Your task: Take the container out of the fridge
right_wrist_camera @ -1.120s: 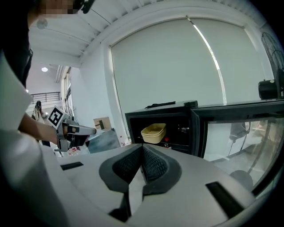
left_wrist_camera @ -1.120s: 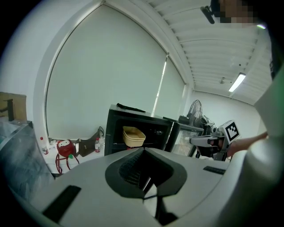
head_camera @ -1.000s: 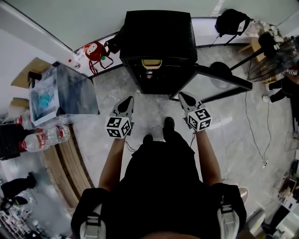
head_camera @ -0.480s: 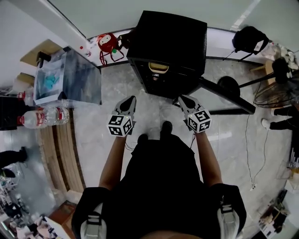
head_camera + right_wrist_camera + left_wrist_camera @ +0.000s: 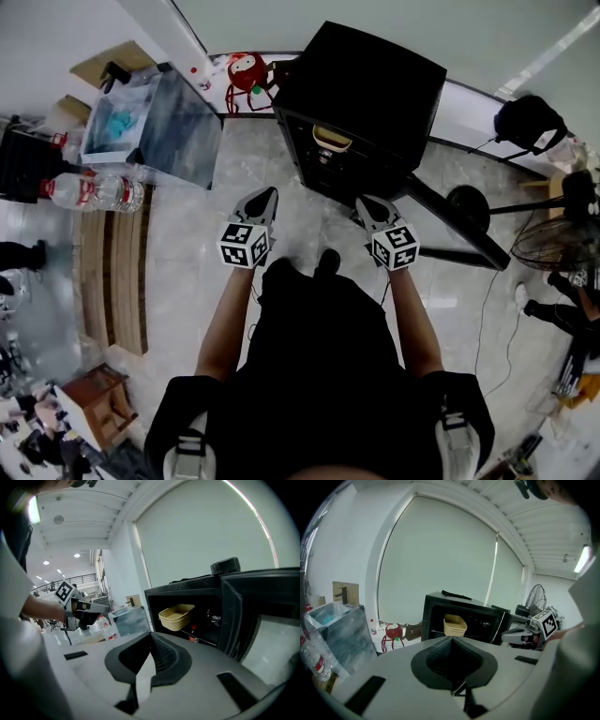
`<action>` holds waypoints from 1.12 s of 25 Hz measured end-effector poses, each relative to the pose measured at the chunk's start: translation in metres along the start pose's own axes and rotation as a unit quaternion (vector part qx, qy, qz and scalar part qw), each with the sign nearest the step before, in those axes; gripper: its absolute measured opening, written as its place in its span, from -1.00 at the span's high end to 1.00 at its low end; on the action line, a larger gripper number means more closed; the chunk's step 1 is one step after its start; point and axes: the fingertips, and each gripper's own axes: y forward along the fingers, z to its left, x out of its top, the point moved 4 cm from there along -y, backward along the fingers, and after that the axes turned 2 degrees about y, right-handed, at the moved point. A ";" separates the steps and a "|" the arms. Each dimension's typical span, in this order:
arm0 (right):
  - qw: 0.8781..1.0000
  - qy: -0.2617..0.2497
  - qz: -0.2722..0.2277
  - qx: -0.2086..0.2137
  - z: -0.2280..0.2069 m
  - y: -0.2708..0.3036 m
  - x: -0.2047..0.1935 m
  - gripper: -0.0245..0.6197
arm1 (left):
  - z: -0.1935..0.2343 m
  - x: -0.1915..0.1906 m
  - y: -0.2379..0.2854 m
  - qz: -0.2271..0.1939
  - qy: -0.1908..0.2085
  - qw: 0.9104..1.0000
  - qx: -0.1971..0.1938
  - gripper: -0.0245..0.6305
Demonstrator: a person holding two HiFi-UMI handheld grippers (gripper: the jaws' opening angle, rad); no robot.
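Note:
A small black fridge [image 5: 375, 98] stands on the floor with its door [image 5: 455, 225] swung open to the right. Inside, on a shelf, sits a tan container [image 5: 333, 141], also seen in the left gripper view [image 5: 454, 625] and the right gripper view [image 5: 176, 617]. My left gripper [image 5: 265, 193] and right gripper [image 5: 361, 201] are held side by side a short way in front of the opening, both pointing at it. Each has its jaws shut with nothing between them. Neither touches the fridge or the container.
A clear plastic bin [image 5: 155, 131] and water bottles [image 5: 89, 192] lie to the left. A red toy [image 5: 246, 70] sits behind the fridge's left corner. A standing fan [image 5: 553, 244] and a black bag [image 5: 530, 122] are at the right, and a wooden stool [image 5: 89, 398] at the lower left.
The head view has turned, so the fridge and the bin now sit further right and lower in the picture. Both grippers keep the same shut pose in front of the person.

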 end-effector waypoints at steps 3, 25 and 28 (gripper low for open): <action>1.000 -0.006 0.002 0.005 -0.006 -0.006 -0.001 0.93 | -0.013 0.002 0.003 0.005 0.003 1.000 -0.002 0.87; 0.999 -0.008 -0.009 -0.037 -0.010 -0.011 0.007 0.93 | -0.006 0.033 0.086 0.026 0.024 0.998 -0.042 0.87; 0.999 -0.007 -0.011 -0.040 -0.009 -0.011 0.010 0.93 | -0.002 0.034 0.100 0.037 0.028 0.998 -0.045 0.86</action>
